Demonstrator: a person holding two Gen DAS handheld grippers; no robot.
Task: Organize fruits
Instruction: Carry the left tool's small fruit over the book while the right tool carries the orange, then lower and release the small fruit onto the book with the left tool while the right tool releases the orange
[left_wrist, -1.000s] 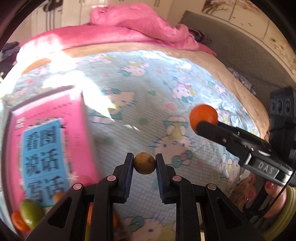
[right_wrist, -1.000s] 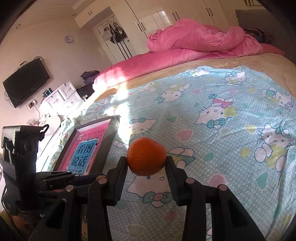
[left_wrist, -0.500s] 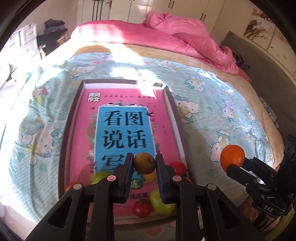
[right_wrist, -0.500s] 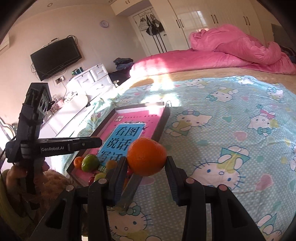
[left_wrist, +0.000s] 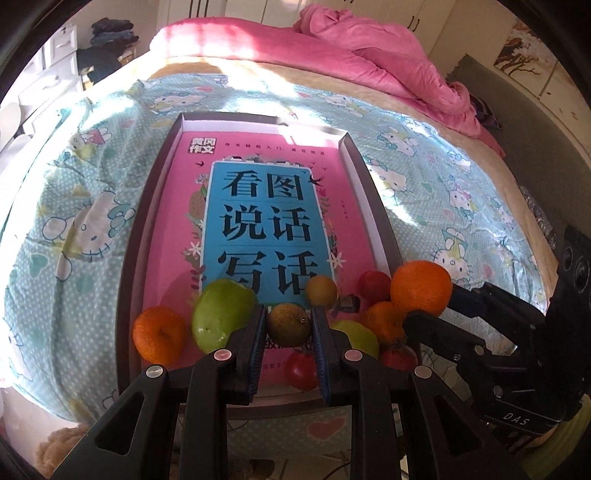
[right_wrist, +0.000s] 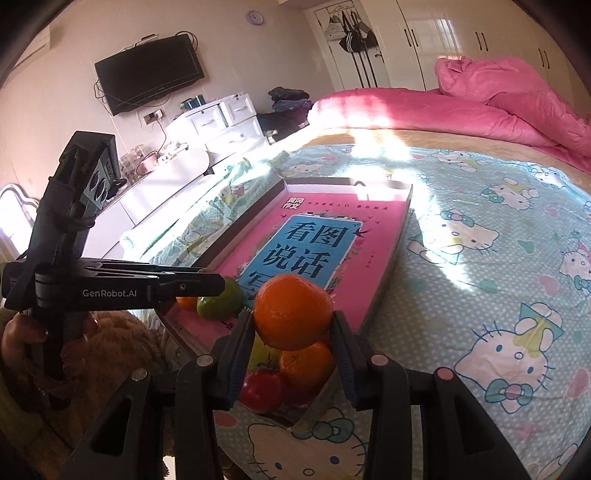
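Between the left gripper's clenched jaws, low centre of frame, sits a small brown fruit, likely light and firm. Right gripper pinches an orange across its middle; it looks round, slip-prone. Both hover over the fruit-filled tray.

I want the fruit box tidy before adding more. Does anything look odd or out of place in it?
Yes: a pink book lies flat in the box, covering its floor, so the fruit sits on its cover, bunched at the near end. No spill or damage shows. Both grippers hold fruit above that pile.
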